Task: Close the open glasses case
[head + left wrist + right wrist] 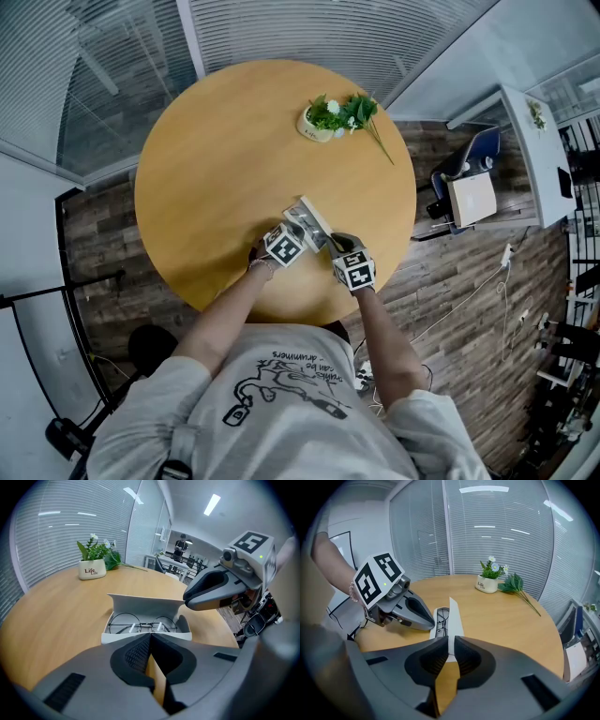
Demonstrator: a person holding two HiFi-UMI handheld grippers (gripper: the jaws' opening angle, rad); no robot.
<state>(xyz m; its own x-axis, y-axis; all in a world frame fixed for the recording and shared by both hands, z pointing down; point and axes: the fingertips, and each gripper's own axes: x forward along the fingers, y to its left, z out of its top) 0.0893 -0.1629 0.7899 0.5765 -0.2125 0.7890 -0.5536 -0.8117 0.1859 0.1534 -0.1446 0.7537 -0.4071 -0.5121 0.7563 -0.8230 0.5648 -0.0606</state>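
Glasses case [305,223] is sitting open near my edge of the round wooden table [216,159], lid [454,616] standing straight up, with wire-rimmed glasses [140,623] lying in the tray. My right gripper [449,639] has its jaws pinched onto the near end of that lid, so you only see a white sliver between the pads. My left gripper [150,635] is just in front of the case's long side, jaws pressed together with nothing in them. Only writing I can read is "Life" on the little white flower pot [92,569] across the table, with a smaller line under it that also looks like "Life".
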